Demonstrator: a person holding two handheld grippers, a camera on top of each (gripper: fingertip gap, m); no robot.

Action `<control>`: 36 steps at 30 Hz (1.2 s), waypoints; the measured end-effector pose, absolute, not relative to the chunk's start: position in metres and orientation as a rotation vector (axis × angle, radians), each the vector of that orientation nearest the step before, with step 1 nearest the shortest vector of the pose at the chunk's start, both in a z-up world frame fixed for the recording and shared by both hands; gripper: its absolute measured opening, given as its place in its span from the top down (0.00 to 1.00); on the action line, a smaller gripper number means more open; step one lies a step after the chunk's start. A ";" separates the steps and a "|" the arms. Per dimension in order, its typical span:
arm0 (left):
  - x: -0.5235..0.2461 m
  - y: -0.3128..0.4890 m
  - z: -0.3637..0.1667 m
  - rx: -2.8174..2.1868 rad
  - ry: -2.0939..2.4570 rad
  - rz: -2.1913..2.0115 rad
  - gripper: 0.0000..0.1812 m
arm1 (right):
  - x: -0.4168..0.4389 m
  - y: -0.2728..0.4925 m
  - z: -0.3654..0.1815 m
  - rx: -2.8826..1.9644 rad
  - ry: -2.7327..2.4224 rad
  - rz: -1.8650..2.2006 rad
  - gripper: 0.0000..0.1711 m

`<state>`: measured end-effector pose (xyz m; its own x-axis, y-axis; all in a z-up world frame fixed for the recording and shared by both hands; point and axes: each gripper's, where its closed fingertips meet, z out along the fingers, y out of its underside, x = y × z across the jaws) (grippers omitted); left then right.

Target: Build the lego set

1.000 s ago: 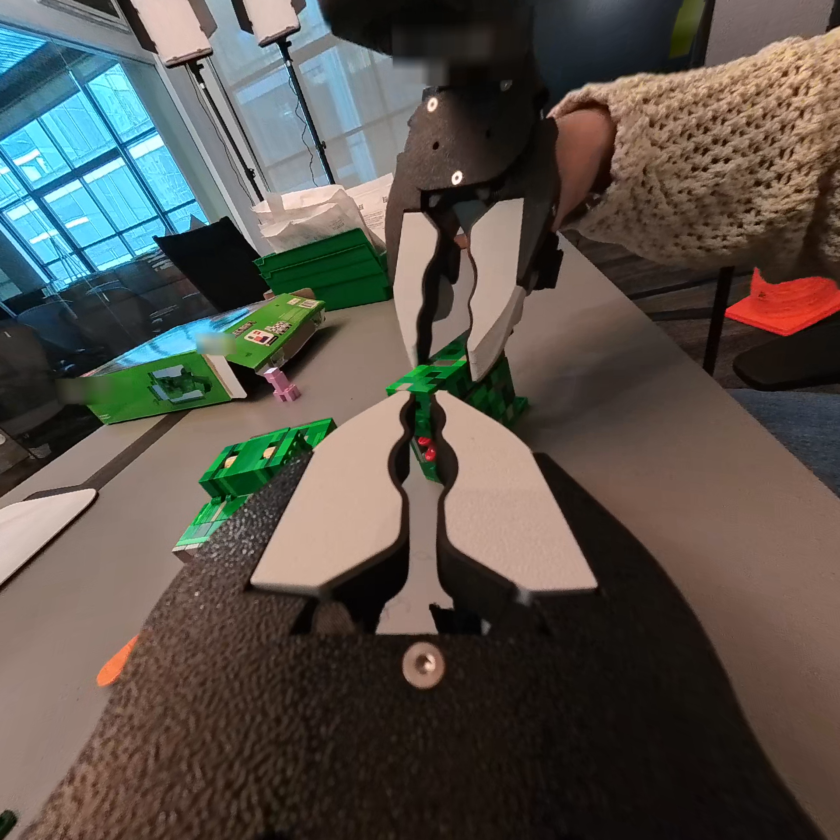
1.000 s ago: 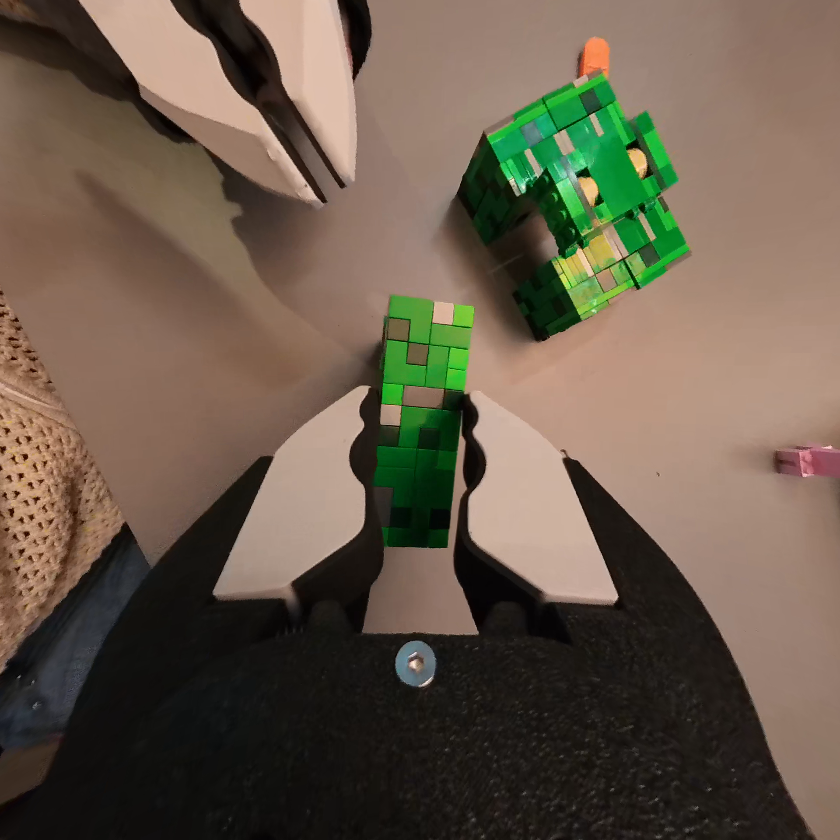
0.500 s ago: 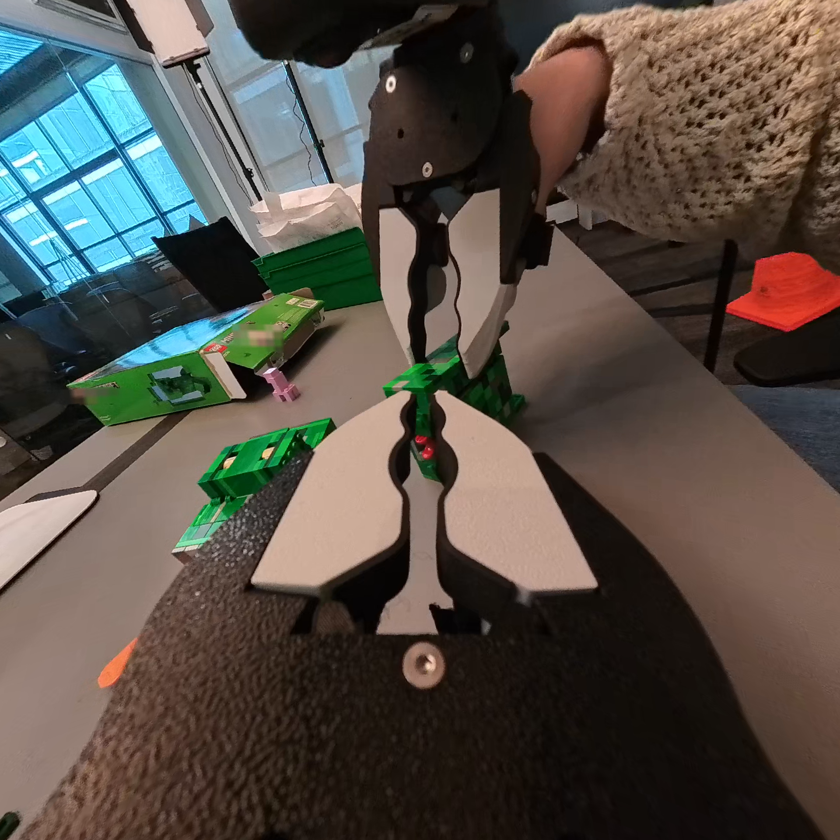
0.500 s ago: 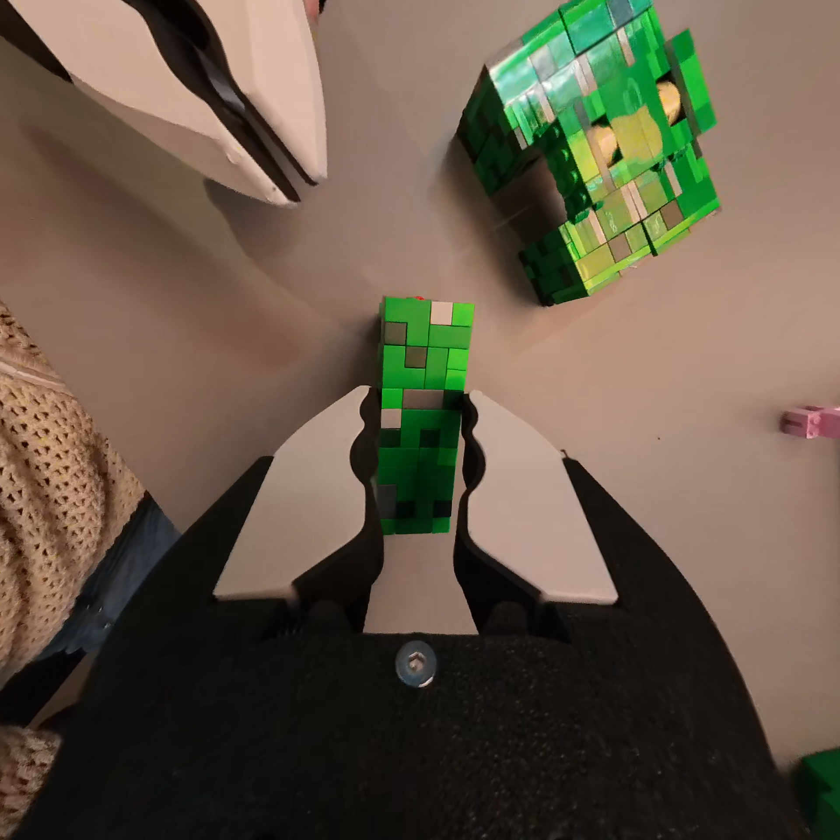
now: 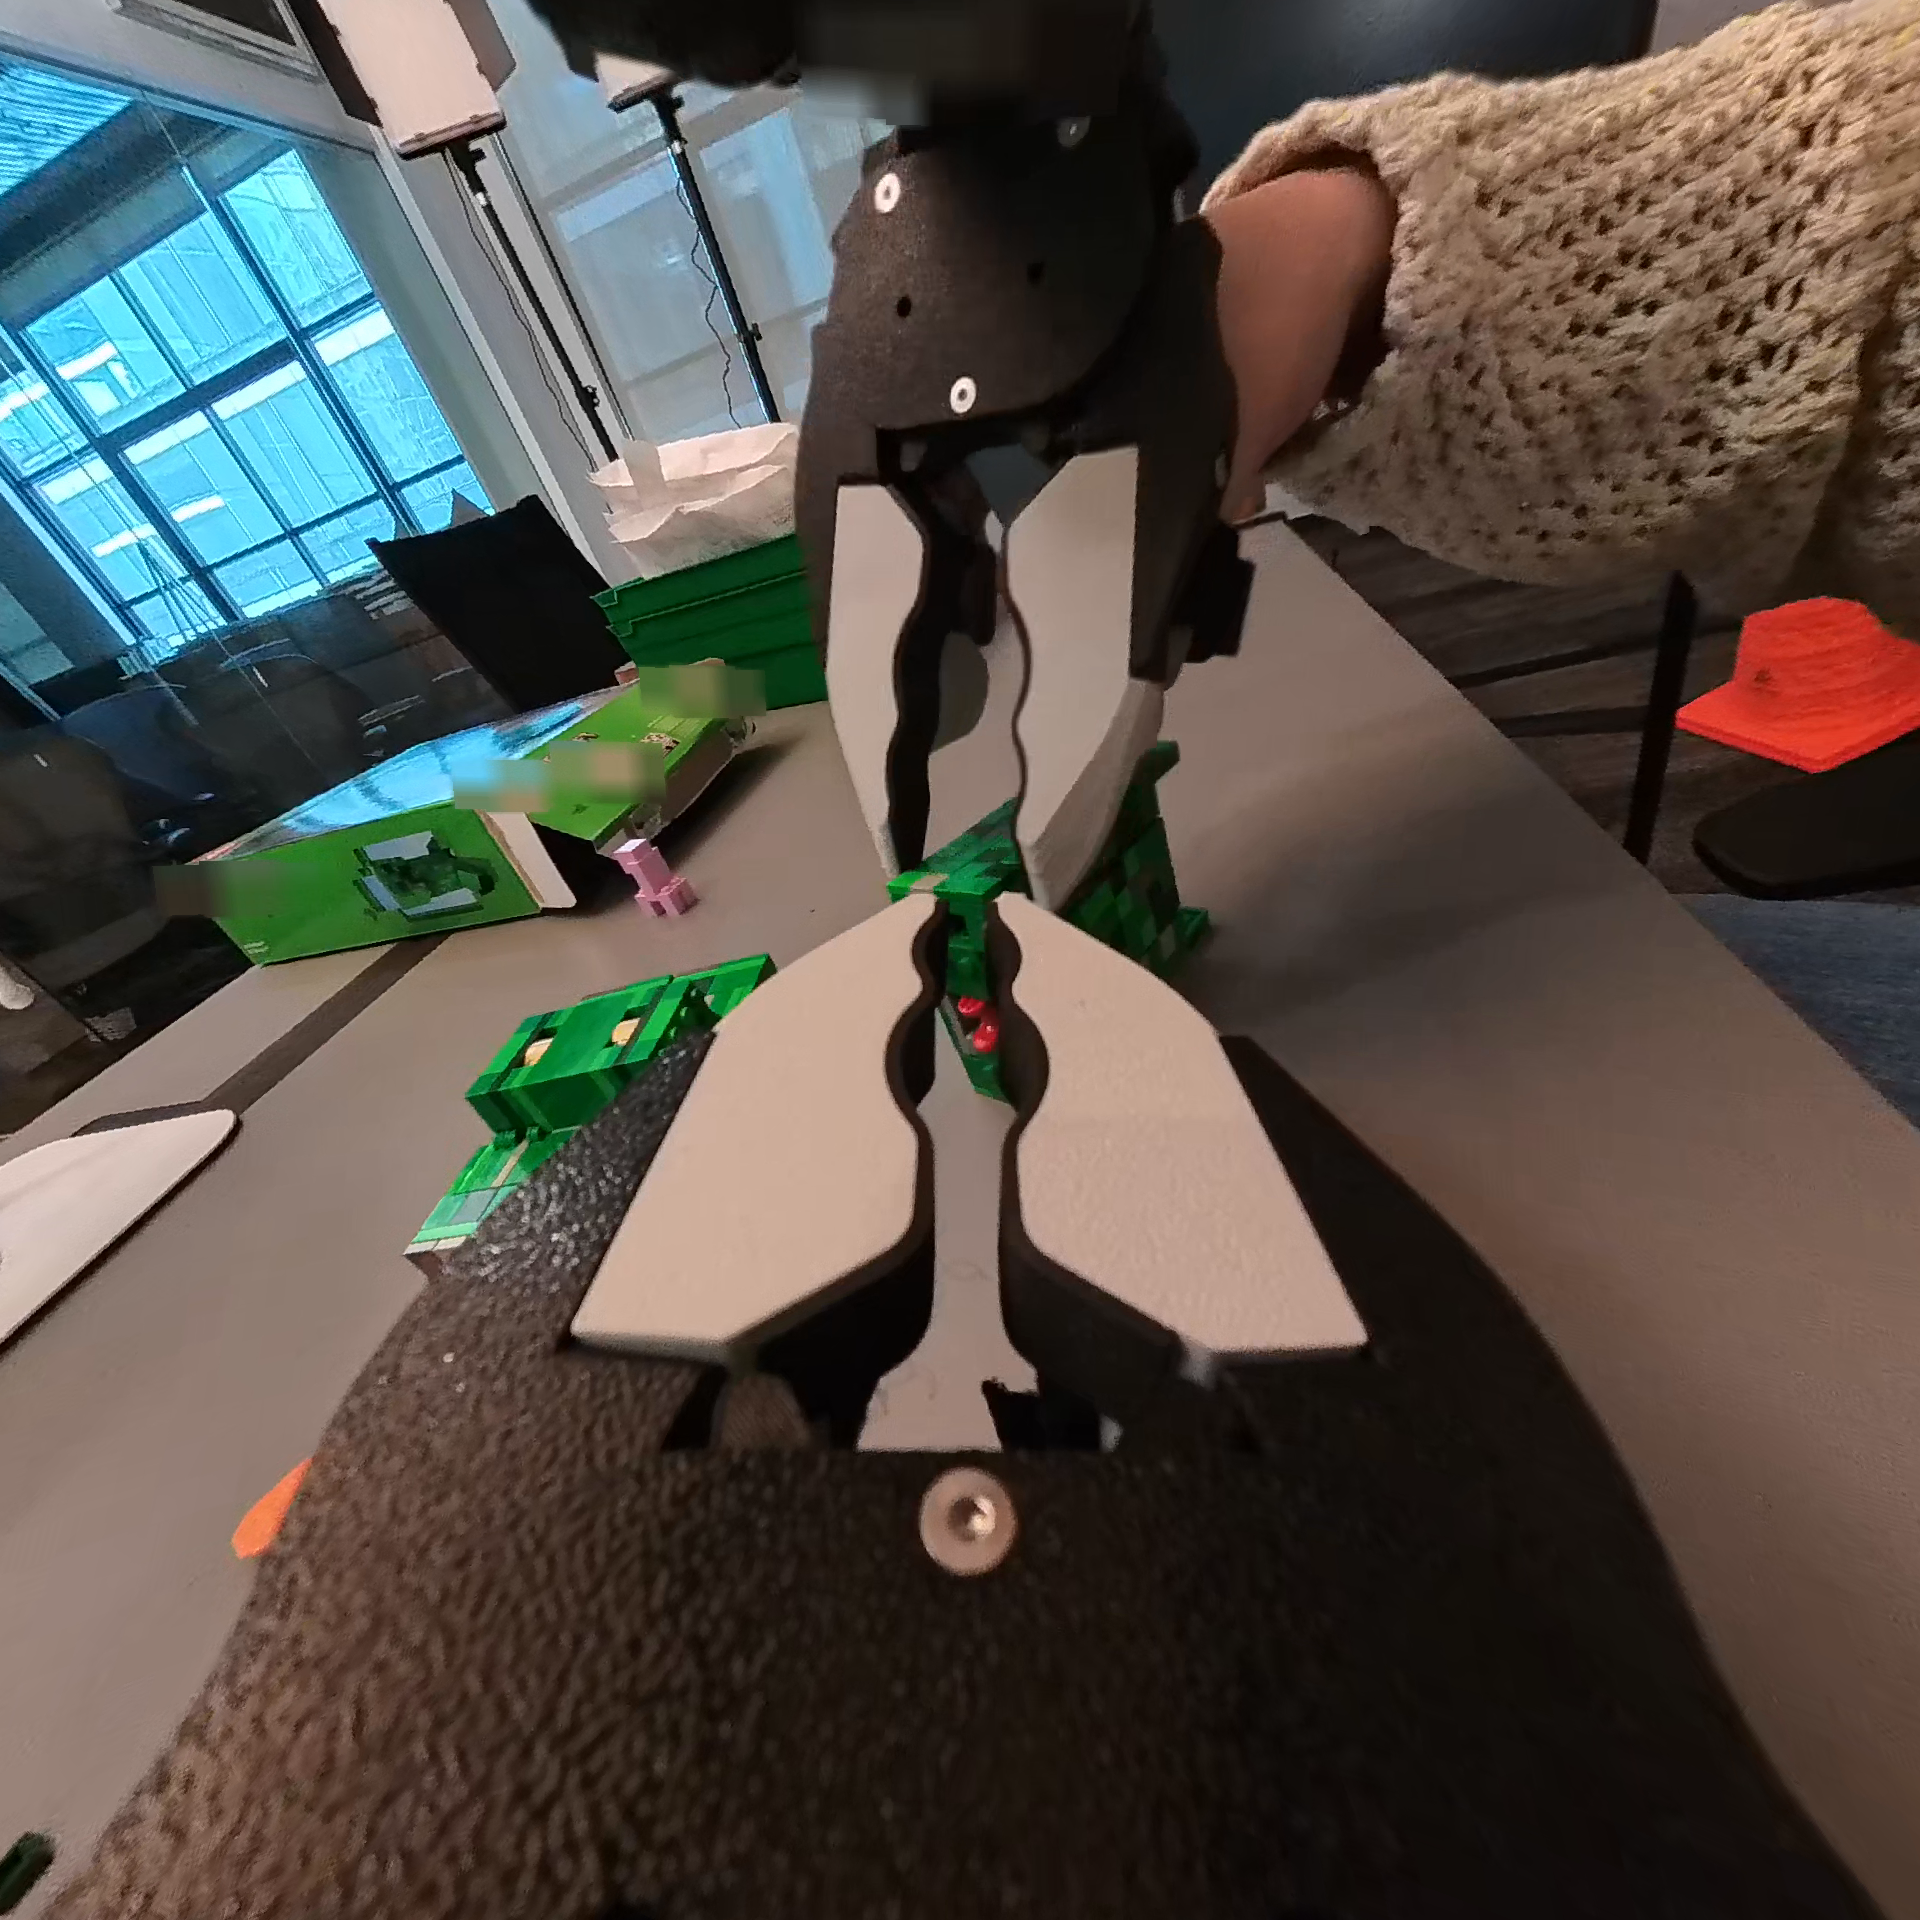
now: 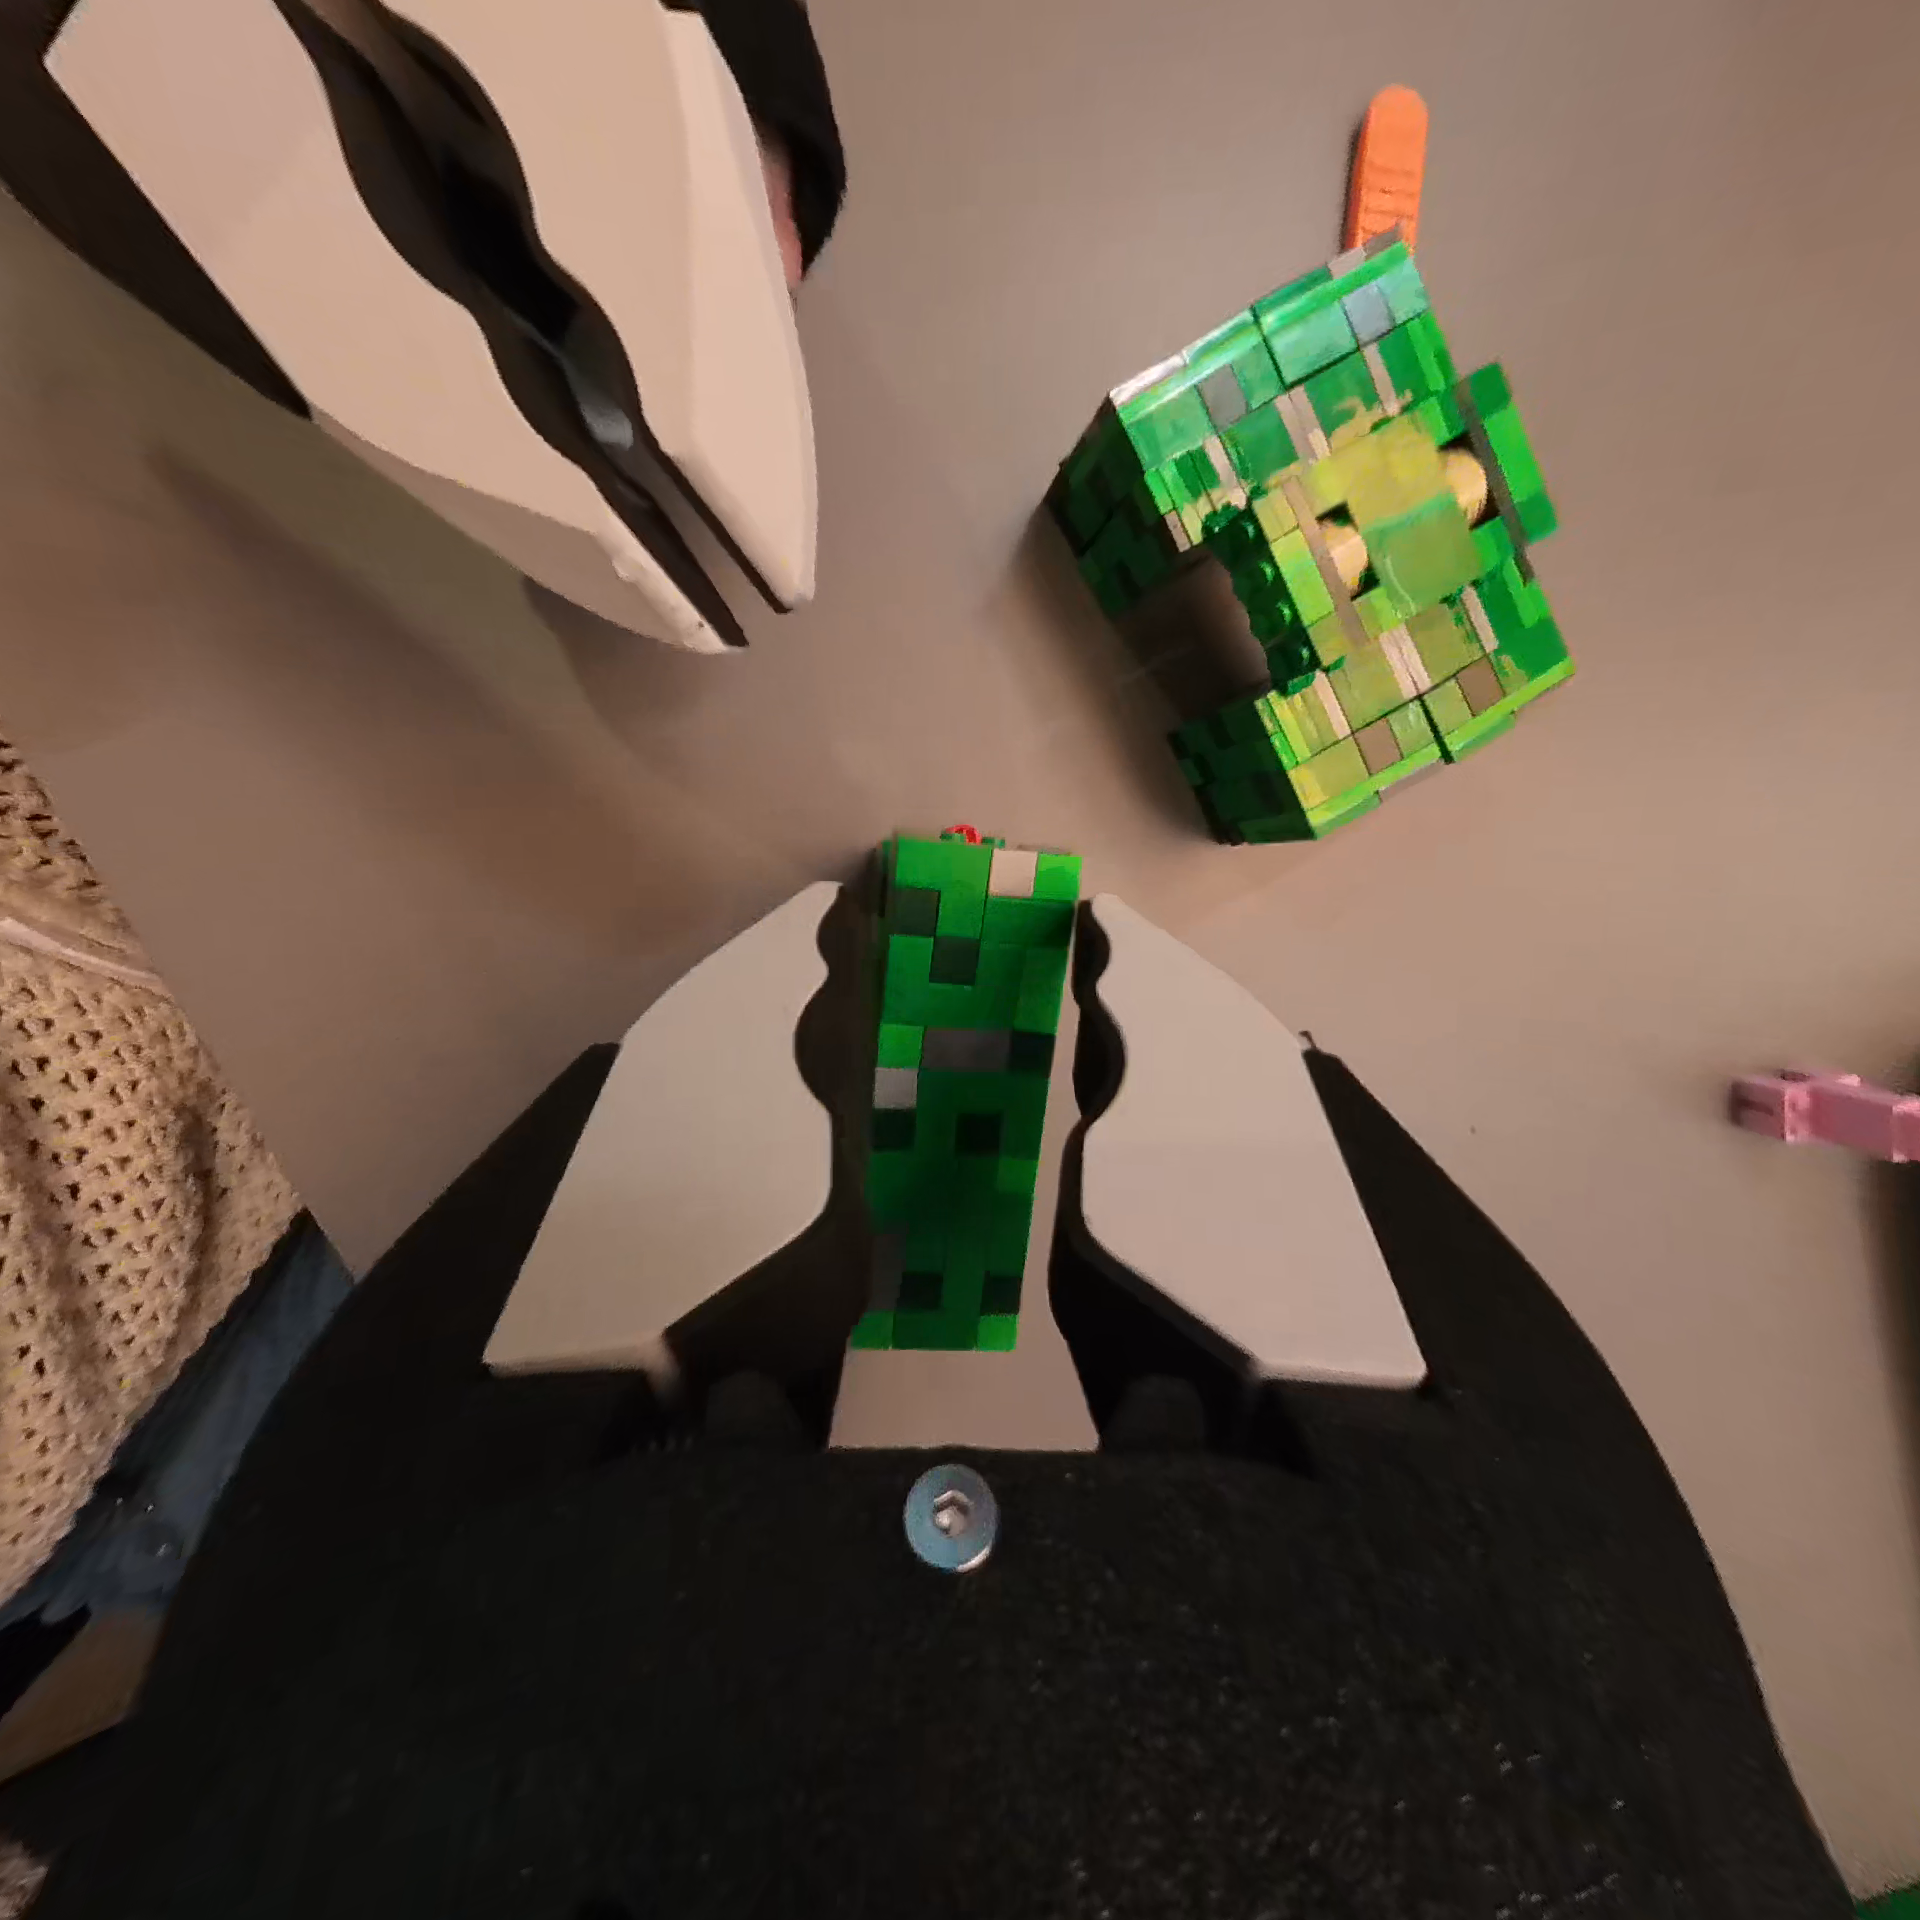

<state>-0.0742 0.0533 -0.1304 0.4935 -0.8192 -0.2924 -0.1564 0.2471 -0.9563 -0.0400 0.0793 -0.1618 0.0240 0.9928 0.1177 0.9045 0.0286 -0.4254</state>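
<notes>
My right gripper (image 6: 966, 899) is shut on a tall green lego column (image 6: 961, 1101) and grips it from above. The column stands on the grey table (image 6: 1351, 1039), with small red parts at its far end. In the left wrist view the right gripper (image 5: 977, 878) comes down over the column (image 5: 1127, 894). My left gripper (image 5: 964, 909) is shut and empty, low over the table, its tips just short of the column. It also shows in the right wrist view (image 6: 758, 613). A green cube-shaped lego block (image 6: 1330, 582) lies apart on the table, left of my left gripper (image 5: 582, 1049).
An orange piece (image 6: 1387, 156) and a pink figure (image 6: 1818, 1117) lie loose. A green set box (image 5: 384, 873), stacked green bins (image 5: 727, 623) and a white pad (image 5: 94, 1184) are at the back left. The table edge (image 5: 1558, 831) runs along the right. A sleeved arm (image 5: 1610, 364) holds the right gripper. Left tips to right tips: about 6 centimeters. The green cube-shaped lego block (image 6: 1330, 582) lies around 7 centimeters away from my right fingertips. The left camera catches it too, in the left wrist view (image 5: 650, 1012).
The right gripper swayed left and back while holding the column, which now sits deeper between its fingers. The left gripper has hardly moved.
</notes>
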 end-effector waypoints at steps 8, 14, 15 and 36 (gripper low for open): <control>-0.074 0.053 -0.131 -1.268 0.987 -0.570 0.97 | -0.040 0.084 -0.168 -2.002 -2.010 0.162 0.80; -0.074 0.053 -0.131 -1.267 0.989 -0.570 0.97 | -0.039 0.084 -0.171 -2.039 -2.035 0.049 0.80; -0.074 0.053 -0.131 -1.267 0.989 -0.569 0.97 | -0.039 0.084 -0.171 -2.040 -2.029 0.054 0.80; -0.075 0.055 -0.130 -1.273 0.977 -0.553 0.96 | 0.020 0.078 -0.122 -1.731 -1.434 0.497 0.74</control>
<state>-0.0751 0.0553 -0.1303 0.5074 -0.8092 -0.2961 -0.1633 0.2471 -0.9551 0.0198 0.0782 -0.1218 0.2750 0.9419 0.1930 0.6205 -0.0205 -0.7839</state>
